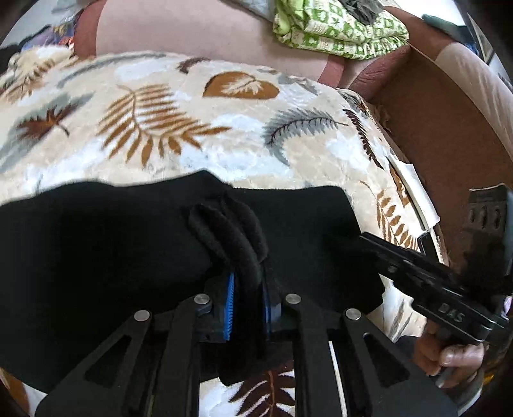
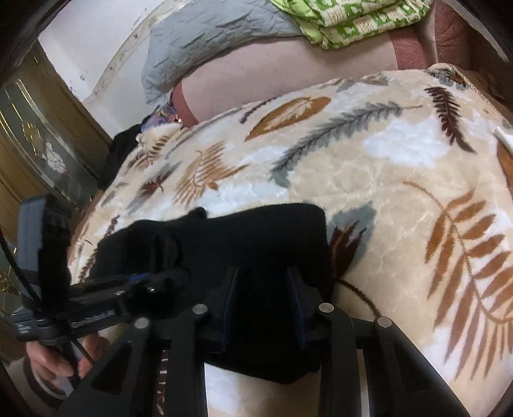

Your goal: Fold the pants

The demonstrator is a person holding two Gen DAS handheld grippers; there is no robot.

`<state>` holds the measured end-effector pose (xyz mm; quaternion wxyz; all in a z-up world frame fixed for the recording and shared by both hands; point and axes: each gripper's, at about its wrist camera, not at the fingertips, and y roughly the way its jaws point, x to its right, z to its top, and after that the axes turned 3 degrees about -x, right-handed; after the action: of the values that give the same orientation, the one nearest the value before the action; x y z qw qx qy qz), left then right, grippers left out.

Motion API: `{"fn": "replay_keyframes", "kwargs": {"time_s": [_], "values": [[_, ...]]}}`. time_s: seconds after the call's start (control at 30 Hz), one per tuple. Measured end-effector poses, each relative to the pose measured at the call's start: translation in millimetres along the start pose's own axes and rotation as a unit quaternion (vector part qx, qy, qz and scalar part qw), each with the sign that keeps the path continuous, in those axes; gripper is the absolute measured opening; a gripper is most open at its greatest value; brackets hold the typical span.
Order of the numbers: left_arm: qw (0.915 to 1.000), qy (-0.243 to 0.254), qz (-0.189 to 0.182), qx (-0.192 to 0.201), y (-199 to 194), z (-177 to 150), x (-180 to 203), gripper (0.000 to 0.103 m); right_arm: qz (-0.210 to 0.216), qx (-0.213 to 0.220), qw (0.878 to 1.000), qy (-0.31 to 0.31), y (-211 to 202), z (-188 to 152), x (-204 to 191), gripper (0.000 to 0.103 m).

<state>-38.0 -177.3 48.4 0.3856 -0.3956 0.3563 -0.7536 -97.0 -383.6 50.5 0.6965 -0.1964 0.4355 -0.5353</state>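
Black pants (image 1: pixel 128 256) lie in a folded stack on a leaf-patterned blanket (image 1: pixel 224 128). In the left wrist view my left gripper (image 1: pixel 247 288) is shut on a bunched ridge of the black fabric, which is pinched between its blue pads. My right gripper (image 1: pixel 362 239) reaches in from the right onto the stack's right edge, with a hand (image 1: pixel 449 353) on its handle. In the right wrist view the pants (image 2: pixel 256 237) fill the gap between the right gripper's (image 2: pixel 263 288) fingers, which clamp the thick fold. The left gripper (image 2: pixel 173 276) bites the same stack from the left.
A folded green-and-white cloth (image 1: pixel 336 29) and a grey quilted pillow (image 2: pixel 208 41) lie at the back on pink bedding. The brown padded frame (image 1: pixel 433 128) borders the blanket on the right. A glass-panelled wooden door (image 2: pixel 32 128) stands at the left.
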Motion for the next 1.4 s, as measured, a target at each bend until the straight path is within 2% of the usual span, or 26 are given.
{"fn": "replay_keyframes", "kwargs": {"time_s": [0.17, 0.3, 0.4, 0.53, 0.57, 0.77, 0.87, 0.93, 1.1, 1.17, 1.27, 1.4], "values": [[0.9998, 0.012, 0.013, 0.011, -2.4, 3.5, 2.6, 0.013, 0.021, 0.008, 1.0, 0.001, -10.9, -3.1, -4.5, 0.033], [0.9997, 0.013, 0.018, 0.014, -0.1, 1.0, 1.1, 0.014, 0.006, -0.017, 1.0, -0.006, 11.7, -11.0, -9.9, 0.033], [0.9994, 0.014, 0.025, 0.02, -5.8, -1.0, 2.1, 0.021, 0.01, -0.014, 1.0, 0.004, 9.6, -10.5, -8.7, 0.033], [0.9983, 0.011, 0.038, 0.044, -22.9, -3.9, -0.1, 0.06, 0.013, -0.004, 1.0, -0.006, -5.6, -8.1, -17.7, 0.034], [0.998, 0.009, 0.037, 0.051, -27.6, -4.8, -1.3, 0.064, 0.016, 0.0, 1.0, -0.009, -9.3, -8.2, -21.5, 0.034], [0.9958, 0.01, 0.056, 0.072, -54.1, -14.5, -7.6, 0.07, 0.03, -0.003, 0.999, -0.018, -3.9, -8.7, -40.4, 0.036], [0.9946, 0.003, 0.068, 0.078, -66.6, -22.2, -17.3, 0.071, 0.04, -0.028, 0.999, -0.019, 17.7, -13.2, -47.0, 0.036], [0.9943, -0.008, 0.07, 0.08, -72.6, -26.4, -24.9, 0.071, 0.029, -0.04, 0.999, -0.021, 28.1, -16.9, -50.0, 0.036], [0.9926, -0.037, 0.075, 0.087, -88.4, -39.7, -45.3, 0.072, 0.034, -0.028, 0.999, -0.029, 15.6, -11.4, -61.6, 0.037], [0.9916, -0.05, 0.076, 0.092, -94.6, -44.9, -52.2, 0.076, 0.035, -0.019, 0.998, -0.041, 9.4, -7.4, -72.1, 0.041], [0.9899, -0.07, 0.073, 0.099, -103.9, -51.7, -62.8, 0.076, 0.055, -0.012, 0.997, -0.055, 6.2, -2.0, -89.5, 0.046], [0.9862, -0.101, 0.077, 0.106, -115.0, -63.5, -78.7, 0.078, 0.082, -0.018, 0.994, -0.072, 15.5, 5.9, -114.9, 0.046]]}}
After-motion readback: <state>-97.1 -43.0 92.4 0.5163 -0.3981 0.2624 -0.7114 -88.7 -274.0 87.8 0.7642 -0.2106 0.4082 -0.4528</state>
